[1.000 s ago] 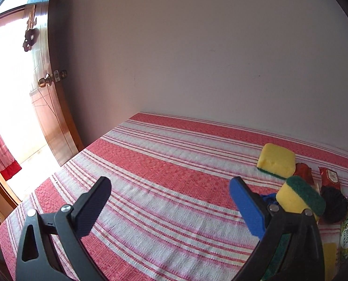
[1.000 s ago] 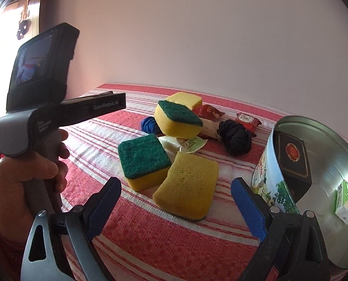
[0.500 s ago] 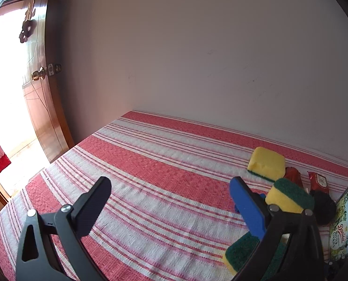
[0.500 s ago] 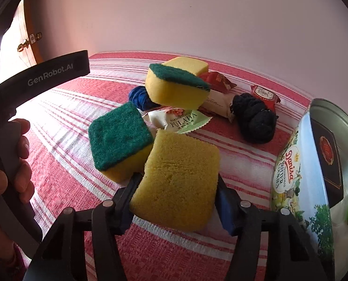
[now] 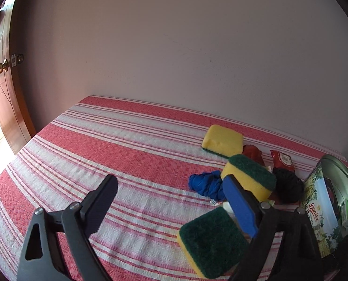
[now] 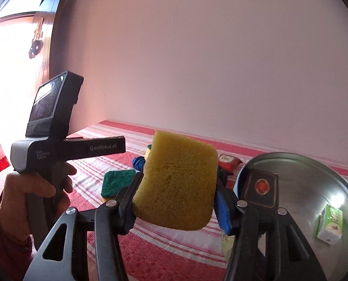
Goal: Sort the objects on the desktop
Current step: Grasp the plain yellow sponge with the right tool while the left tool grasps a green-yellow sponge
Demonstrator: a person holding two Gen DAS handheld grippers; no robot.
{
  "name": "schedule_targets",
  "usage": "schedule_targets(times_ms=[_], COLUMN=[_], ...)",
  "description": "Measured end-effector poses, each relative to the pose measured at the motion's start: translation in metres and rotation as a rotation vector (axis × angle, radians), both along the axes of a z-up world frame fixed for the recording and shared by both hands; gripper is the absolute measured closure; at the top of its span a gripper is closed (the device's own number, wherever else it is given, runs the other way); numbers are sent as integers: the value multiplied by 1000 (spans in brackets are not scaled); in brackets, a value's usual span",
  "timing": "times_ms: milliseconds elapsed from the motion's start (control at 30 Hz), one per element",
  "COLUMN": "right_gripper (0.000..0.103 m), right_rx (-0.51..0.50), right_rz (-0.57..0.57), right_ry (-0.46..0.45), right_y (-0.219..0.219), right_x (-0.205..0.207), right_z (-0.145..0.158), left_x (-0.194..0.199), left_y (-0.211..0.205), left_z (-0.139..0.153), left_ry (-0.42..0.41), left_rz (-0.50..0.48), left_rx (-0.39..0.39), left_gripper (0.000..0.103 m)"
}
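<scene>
While left gripper (image 5: 169, 201) jaws narrow, empty, right gripper (image 6: 177, 199) jaws tighten, pinching yellow sponge (image 6: 177, 183)

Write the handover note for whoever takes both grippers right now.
Right gripper: jaws closing on a plain yellow sponge, lifted off the striped cloth.
Left gripper: nothing between its jaws, which are closing, over the cloth.
Tin: holds a dark box and a green packet.
Left on the cloth: three green-backed sponges, blue bundle, black bundle, red sachets.
</scene>
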State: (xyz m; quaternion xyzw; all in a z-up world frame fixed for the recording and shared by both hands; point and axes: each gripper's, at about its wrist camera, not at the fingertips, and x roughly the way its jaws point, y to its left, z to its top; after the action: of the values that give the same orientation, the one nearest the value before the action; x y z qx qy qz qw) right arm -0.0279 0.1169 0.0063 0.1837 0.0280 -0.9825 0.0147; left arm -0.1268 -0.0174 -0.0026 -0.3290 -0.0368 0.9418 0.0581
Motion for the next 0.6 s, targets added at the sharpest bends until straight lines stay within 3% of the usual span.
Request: schedule_targets(times_ms=[133,267,500,600], right_gripper=[46,45,45,45], right_rx=[17,3,-47,-60], right_rz=[-52,-61,-75,-76], right_ry=[87,89,64,57], right_y=[1,3,8,17], right_x=[15,11,-3,6], right_z=[9,11,9,10], left_x=[-1,-5,-10,-8], left_y=[21,36,37,43], left_z=[-12,-27,-40,-42], left_ry=[-76,-168,-238,-227], left_rz=[-93,-149,-148,-153], left_rx=[-26,-53,-7,-42], left_gripper=[22,36,31,30])
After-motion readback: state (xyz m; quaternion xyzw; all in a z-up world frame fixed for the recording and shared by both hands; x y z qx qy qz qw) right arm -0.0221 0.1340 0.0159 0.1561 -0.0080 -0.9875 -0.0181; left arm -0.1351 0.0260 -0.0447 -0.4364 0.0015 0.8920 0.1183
